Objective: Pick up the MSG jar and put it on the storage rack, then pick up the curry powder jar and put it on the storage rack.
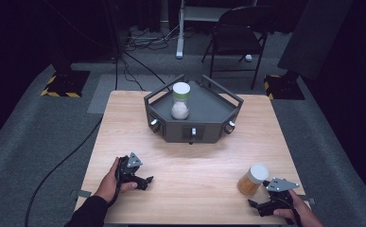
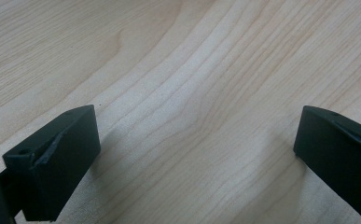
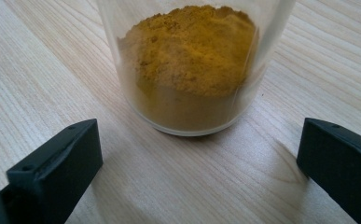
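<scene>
Pushing the wide-open right gripper [image 3: 199, 154] ahead too fast could bump the jar [image 3: 194, 65] of yellow powder standing just in front of its jaws and tip it, while the left gripper [image 2: 197, 154] rests open and empty.

We see pale wood grain of the table [image 2: 192, 70] running between and beyond the jaws of the left gripper [image 1: 146, 181]. Well ahead of both pairs of jaws, at the table's far edge, stands a grey angular tray [image 1: 176, 130] with knobs on its front wall. Inside it, toward the side nearer the left jaws, a green-banded jar of white powder [image 1: 181, 100] stands upright. Farther off, past the tray, we make out a dark folding chair [image 1: 239, 33] on grey carpet, loose floor cables [image 1: 143, 40], and two hazard-striped bases [image 1: 62, 85].
</scene>
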